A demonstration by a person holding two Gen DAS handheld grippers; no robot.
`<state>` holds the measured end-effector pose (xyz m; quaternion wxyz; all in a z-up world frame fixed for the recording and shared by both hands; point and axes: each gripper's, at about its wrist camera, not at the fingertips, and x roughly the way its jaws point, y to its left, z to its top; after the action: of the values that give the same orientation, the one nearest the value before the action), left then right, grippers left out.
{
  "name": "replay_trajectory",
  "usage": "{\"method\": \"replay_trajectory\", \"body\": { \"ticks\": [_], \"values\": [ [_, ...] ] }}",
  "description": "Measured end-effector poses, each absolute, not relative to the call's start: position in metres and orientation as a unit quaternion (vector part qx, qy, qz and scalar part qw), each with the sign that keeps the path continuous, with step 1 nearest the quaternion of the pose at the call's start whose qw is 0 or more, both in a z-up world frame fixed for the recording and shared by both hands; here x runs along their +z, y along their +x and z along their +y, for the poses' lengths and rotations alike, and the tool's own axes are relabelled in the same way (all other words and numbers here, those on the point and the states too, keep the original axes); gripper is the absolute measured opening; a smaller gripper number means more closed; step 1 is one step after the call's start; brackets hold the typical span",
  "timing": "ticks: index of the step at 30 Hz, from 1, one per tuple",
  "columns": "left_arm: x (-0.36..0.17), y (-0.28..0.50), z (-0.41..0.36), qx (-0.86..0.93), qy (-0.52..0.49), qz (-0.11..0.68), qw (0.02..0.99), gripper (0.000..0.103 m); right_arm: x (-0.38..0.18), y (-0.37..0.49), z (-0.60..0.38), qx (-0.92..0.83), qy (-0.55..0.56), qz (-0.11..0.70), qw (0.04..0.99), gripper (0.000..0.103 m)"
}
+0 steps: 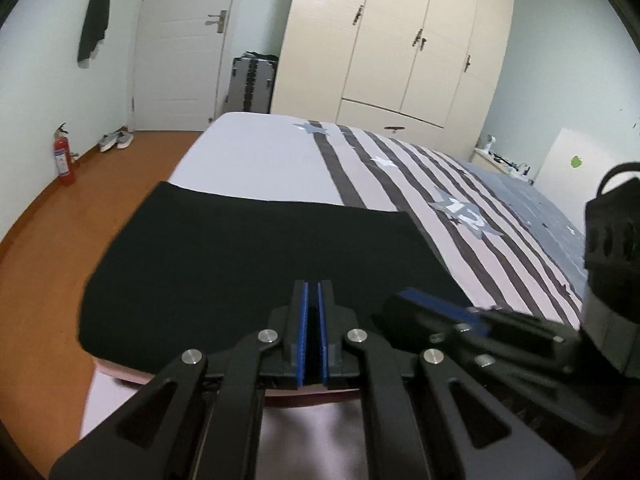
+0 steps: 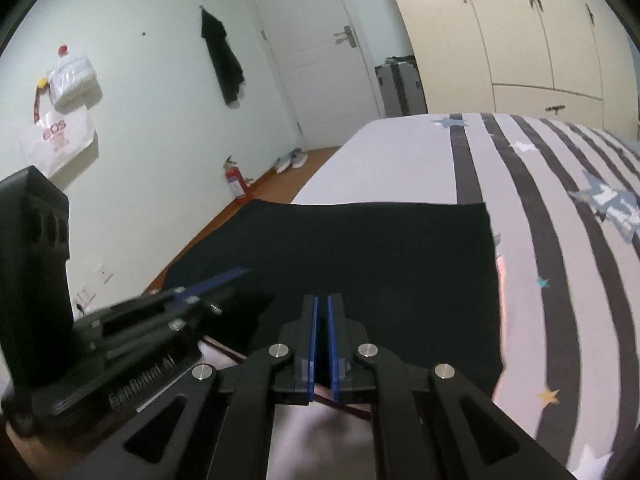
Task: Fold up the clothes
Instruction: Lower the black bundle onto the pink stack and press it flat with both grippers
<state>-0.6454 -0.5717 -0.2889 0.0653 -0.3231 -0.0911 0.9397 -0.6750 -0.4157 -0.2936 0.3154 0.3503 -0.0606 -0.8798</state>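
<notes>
Now both tools were down at the near edge of the bed (image 1: 260, 152), side by side, and the black garment (image 1: 248, 256) lay spread across that corner, its left side draping over the mattress edge toward the wooden floor (image 1: 52, 240). The left gripper (image 1: 313, 292) had its blue pads drawn together, with dark cloth seemingly pinched in the slit between them, though black fabric against black fingers made that hard to confirm. The right gripper (image 2: 322, 304) sat just beside it, jaws likewise nearly together over the near hem; whether it truly had cloth could not be told for sure. In the left wrist view the neighbouring tool showed blurred at the right.

Why so close together, and both at the near edge? Most likely to take the hem at two points, so that the cloth would travel as one flat panel rather than bunching. The garment already showed straight, squared edges on the striped sheet (image 2: 560, 240), which suggested a fold partly made. Judging by that, another fold away from the person looked like the step in hand.
</notes>
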Motion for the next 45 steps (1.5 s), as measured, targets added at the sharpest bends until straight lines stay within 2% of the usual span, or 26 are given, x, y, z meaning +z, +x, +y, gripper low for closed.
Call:
{"method": "replay_trajectory", "body": {
  "ticks": [7, 14, 16, 19, 22, 27, 30, 32, 33, 38, 45],
  "values": [
    [-0.319, -0.654, -0.576, 0.93, -0.354, -0.076, 0.058, 0.002, -0.32, -0.679, -0.419, -0.873, 0.374, -0.067, 0.307, 0.005],
    [-0.307, -0.643, -0.615, 0.936, -0.34, -0.087, -0.003, 0.002, -0.319, -0.686, -0.381, -0.888, 0.371, -0.064, 0.263, 0.004],
    [-0.309, -0.64, -0.625, 0.935, -0.345, -0.085, -0.003, 0.002, -0.326, -0.692, -0.368, -0.889, 0.376, -0.066, 0.252, 0.0],
    [-0.305, -0.638, -0.628, 0.933, -0.351, -0.079, 0.0, 0.002, -0.331, -0.696, -0.364, -0.891, 0.372, -0.04, 0.257, 0.0],
    [-0.293, -0.63, -0.64, 0.937, -0.335, -0.096, -0.025, 0.002, -0.326, -0.696, -0.357, -0.893, 0.37, -0.048, 0.251, 0.0],
    [-0.306, -0.631, -0.653, 0.932, -0.352, -0.081, -0.025, 0.002, -0.331, -0.7, -0.353, -0.889, 0.38, -0.043, 0.25, 0.0],
    [-0.289, -0.638, -0.66, 0.934, -0.341, -0.098, -0.039, 0.002, -0.324, -0.704, -0.349, -0.891, 0.38, -0.047, 0.243, 0.0],
    [-0.283, -0.65, -0.662, 0.937, -0.335, -0.086, -0.045, 0.002, -0.315, -0.708, -0.346, -0.896, 0.373, -0.05, 0.236, 0.0],
    [-0.281, -0.657, -0.663, 0.938, -0.334, -0.079, -0.045, 0.002, -0.31, -0.711, -0.347, -0.898, 0.368, -0.05, 0.234, 0.005],
    [-0.275, -0.711, -0.668, 0.937, -0.342, -0.06, -0.039, 0.002, -0.297, -0.755, -0.363, -0.905, 0.353, -0.04, 0.234, 0.006],
    [-0.315, -0.752, -0.684, 0.915, -0.395, -0.067, -0.051, 0.005, -0.318, -0.802, -0.387, -0.893, 0.39, -0.034, 0.22, 0.007]
  ]
}}
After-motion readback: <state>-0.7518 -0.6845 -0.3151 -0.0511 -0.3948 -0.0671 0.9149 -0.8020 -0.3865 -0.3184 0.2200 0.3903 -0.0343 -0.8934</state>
